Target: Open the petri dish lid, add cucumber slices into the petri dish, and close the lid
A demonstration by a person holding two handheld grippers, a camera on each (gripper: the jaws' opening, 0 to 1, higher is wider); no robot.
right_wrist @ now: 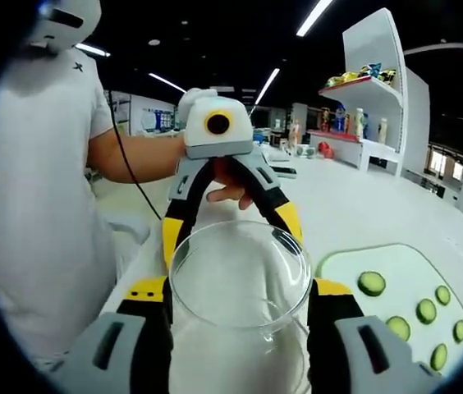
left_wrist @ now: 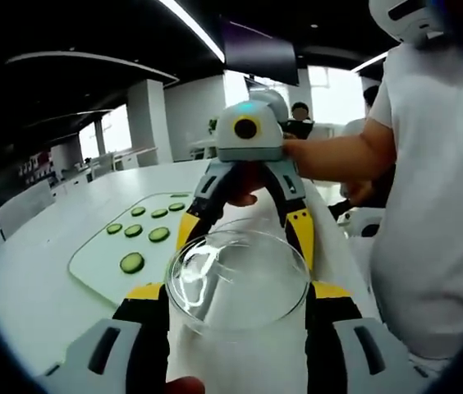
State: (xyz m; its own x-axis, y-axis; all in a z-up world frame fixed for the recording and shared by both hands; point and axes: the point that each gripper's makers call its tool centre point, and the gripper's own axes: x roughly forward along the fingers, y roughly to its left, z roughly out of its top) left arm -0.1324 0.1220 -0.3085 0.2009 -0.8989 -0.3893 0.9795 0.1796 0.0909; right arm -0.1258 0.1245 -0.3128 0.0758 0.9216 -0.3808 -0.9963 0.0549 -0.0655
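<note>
I have the glass dish gripped from opposite sides, left gripper and right gripper both clenched on its rim, facing each other. Cucumber slices lie on the board beside the dish. Risk, I judge: uneven pull could make smooth glass slip or tip

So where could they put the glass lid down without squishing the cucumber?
Bare white table lies beyond the cutting board, toward the shelf, and left of the board in the left gripper view. The board is crowded with cucumber slices.
</note>
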